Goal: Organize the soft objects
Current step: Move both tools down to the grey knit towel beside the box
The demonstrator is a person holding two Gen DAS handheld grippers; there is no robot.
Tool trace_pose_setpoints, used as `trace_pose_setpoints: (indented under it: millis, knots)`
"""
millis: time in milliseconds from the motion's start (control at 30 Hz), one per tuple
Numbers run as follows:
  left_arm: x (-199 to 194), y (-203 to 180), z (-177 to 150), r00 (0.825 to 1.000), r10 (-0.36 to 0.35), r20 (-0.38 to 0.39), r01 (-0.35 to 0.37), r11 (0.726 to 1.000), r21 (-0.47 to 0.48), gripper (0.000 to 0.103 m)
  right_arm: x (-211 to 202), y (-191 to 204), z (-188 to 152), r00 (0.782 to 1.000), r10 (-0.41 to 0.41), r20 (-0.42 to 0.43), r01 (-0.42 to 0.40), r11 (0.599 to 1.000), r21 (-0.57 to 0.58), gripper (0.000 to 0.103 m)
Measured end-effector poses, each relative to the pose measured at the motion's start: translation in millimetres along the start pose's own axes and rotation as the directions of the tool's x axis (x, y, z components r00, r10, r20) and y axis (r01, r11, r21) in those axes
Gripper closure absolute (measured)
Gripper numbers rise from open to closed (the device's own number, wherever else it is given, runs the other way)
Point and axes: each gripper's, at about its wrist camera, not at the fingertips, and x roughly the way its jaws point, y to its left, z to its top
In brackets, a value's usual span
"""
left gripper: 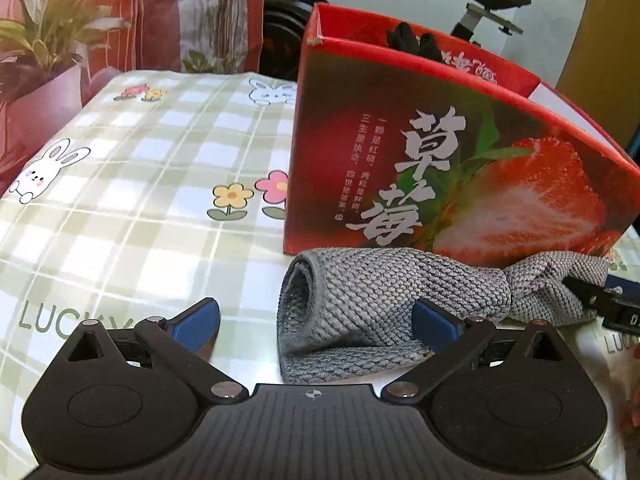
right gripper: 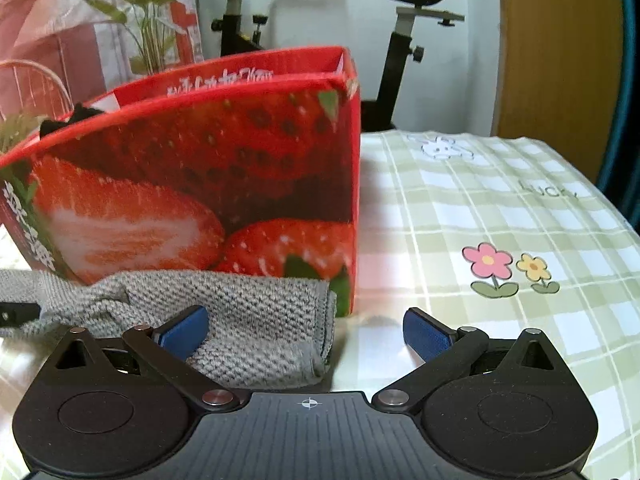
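Observation:
A grey knitted cloth (left gripper: 384, 304) lies bunched on the table in front of a red strawberry box (left gripper: 460, 168). My left gripper (left gripper: 316, 326) is open, its right pad over the cloth's left end and its left pad over bare tablecloth. In the right wrist view the same cloth (right gripper: 260, 320) lies before the box (right gripper: 200, 184); my right gripper (right gripper: 306, 336) is open, its left pad over the cloth's right end. A black soft item (left gripper: 416, 40) sticks up inside the box. The right gripper's finger (left gripper: 592, 292) shows at the cloth's far right end in the left wrist view.
The table has a green checked cloth (left gripper: 140, 184) with rabbits and flowers. A potted plant (left gripper: 44, 60) stands at the back left. An exercise bike (right gripper: 404, 28) stands behind the table. The table's right half (right gripper: 500, 220) is beside the box.

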Motion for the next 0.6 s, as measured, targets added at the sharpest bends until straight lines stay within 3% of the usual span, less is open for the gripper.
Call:
trace_pose_setpoints:
  millis: [600]
  knots:
    - [-4,-6,-16,0.998,0.005,0.055,-0.007,0.999,0.045,0.0,5,9,-3,1.0,-0.031,-0.005,0.03,0.999,-0.044,0.0]
